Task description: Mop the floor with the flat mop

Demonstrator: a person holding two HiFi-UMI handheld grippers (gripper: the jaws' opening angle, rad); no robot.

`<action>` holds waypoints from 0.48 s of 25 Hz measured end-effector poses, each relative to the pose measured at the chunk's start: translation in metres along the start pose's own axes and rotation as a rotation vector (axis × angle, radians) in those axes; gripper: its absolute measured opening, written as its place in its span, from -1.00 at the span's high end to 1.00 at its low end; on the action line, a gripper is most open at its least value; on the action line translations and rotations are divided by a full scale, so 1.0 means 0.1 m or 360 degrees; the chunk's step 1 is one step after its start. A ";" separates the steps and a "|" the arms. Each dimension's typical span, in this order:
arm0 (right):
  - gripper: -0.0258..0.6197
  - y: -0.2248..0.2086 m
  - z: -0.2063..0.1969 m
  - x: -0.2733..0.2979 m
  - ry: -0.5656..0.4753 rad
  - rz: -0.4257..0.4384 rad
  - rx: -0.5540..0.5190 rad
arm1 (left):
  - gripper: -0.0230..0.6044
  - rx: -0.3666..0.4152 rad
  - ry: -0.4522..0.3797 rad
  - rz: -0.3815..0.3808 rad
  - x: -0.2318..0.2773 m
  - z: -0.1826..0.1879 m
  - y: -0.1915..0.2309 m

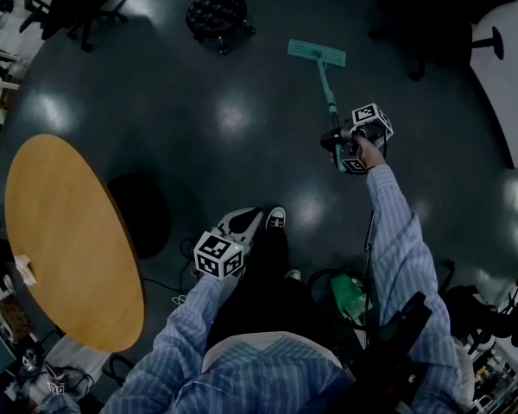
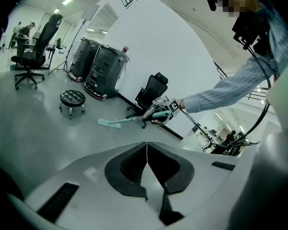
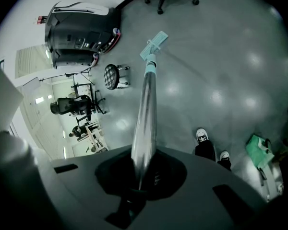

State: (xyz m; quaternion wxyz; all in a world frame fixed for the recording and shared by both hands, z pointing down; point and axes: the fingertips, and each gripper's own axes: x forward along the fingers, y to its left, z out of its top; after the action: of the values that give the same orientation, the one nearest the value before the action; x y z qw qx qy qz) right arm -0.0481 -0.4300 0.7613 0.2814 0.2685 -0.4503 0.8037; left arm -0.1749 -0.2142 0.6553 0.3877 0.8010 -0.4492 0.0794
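Pole [image 1: 327,86] of the flat mop [image 1: 317,54] is clamped in the right gripper [image 3: 140,177], reaching so it lies flat on the floor [image 1: 198,136]; left gripper [image 2: 147,159] hangs closed, empty, looks unneeded.

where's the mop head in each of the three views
Head view: mop head upper middle, right of the round stool.
Left gripper view: mop head small, left of centre, lower right of the stool.
Right gripper view: mop head top centre, at the mop handle's far end, upper right of the stool.
Shared landmark: the stool.
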 end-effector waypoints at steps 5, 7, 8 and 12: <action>0.84 -0.31 -0.38 -0.10 0.0025 -0.0013 -0.0016 | 0.90 0.0027 0.0012 -0.0041 0.04 -0.02 -0.11; 0.84 -0.58 -0.66 -0.14 0.0040 -0.0016 -0.0020 | 0.90 0.0048 0.0043 -0.0071 0.04 -0.16 -0.26; 0.84 -0.72 -0.79 -0.16 0.0049 -0.0016 -0.0021 | 0.90 0.0058 0.0053 -0.0084 0.04 -0.23 -0.34; 0.84 -1.20 -1.32 -0.25 0.0083 -0.0012 -0.0025 | 0.90 0.0109 0.0063 -0.0142 0.02 -0.38 -0.66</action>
State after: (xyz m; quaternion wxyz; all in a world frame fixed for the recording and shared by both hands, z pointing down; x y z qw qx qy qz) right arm 0.0294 -0.2677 0.7534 0.2981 0.2469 -0.4482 0.8058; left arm -0.1134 -0.1696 0.6462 0.3722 0.8313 -0.4022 0.0931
